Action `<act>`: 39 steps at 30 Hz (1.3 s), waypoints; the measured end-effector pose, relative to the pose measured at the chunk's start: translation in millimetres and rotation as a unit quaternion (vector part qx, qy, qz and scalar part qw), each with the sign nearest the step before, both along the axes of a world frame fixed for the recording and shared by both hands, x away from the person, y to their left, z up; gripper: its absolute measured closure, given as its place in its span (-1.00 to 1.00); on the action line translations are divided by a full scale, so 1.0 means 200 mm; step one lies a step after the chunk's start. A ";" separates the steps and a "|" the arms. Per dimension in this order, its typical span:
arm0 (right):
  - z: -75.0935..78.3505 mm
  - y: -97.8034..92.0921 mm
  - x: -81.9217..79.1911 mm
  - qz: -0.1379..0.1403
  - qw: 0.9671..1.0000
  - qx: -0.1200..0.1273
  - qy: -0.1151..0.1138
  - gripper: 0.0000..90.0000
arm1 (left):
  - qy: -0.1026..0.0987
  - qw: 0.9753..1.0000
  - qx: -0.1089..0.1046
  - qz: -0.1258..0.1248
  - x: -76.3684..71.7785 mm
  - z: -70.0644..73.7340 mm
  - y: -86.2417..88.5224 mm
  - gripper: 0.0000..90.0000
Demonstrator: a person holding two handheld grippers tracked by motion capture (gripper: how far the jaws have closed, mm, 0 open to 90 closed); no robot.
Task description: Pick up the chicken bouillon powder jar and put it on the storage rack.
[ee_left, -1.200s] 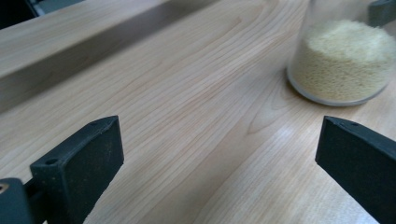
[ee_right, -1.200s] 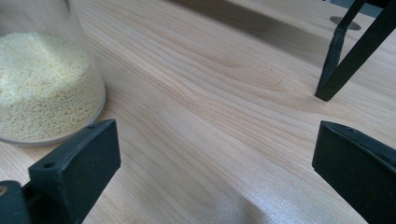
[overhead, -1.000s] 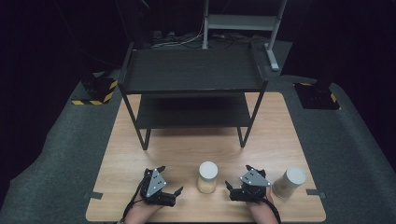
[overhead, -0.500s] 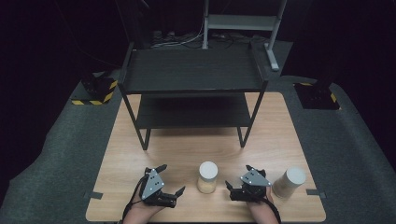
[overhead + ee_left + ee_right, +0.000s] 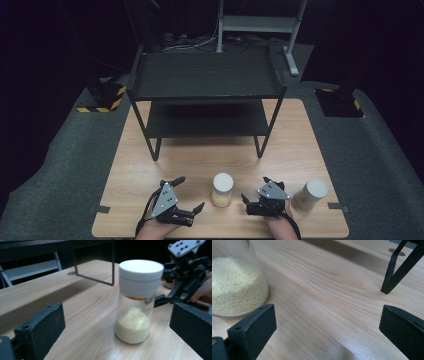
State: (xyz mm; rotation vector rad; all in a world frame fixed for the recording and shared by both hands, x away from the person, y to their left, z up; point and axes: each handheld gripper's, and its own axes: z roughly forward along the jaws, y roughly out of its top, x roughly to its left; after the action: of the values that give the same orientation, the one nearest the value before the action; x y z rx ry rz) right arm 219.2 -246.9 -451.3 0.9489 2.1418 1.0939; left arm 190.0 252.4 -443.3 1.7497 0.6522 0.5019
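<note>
A clear jar (image 5: 222,190) with a white lid and yellow grains stands upright on the wooden table (image 5: 200,160), near its front edge. My left gripper (image 5: 190,192) is just left of the jar, open, its jaws pointing towards it. In the left gripper view the jar (image 5: 137,302) stands ahead between the spread jaws of the left gripper (image 5: 119,313), untouched. My right gripper (image 5: 254,188) is open just right of the jar. In the right gripper view the jar (image 5: 234,282) sits off to the left of the right gripper (image 5: 329,315), which holds nothing.
A second white-lidded jar (image 5: 310,195) stands at the table's front right, beside my right hand. A black two-level shelf (image 5: 207,75) takes up the back half of the table; one shelf leg (image 5: 397,270) is close ahead in the right gripper view.
My left gripper's jaws have spread wider and shifted slightly towards the jar. The right gripper and both jars have stayed about where they were.
</note>
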 end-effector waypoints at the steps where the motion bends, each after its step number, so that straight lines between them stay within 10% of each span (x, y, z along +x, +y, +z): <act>1: 0.00 0.00 0.00 0.000 1.000 0.000 0.000 -0.99 | 0.001 1.000 -0.001 -0.002 0.00 0.00 0.00 -0.99; 39: 0.00 -0.01 0.00 0.000 1.000 0.004 0.002 -0.99 | 0.021 0.999 -0.027 -0.029 0.14 -0.02 -0.24 -0.99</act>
State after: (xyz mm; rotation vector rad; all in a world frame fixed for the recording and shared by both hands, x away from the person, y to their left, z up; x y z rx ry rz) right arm 220.0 -248.4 -451.2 0.9549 2.1434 1.1021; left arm 218.1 203.5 -448.2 1.7278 0.6362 0.4046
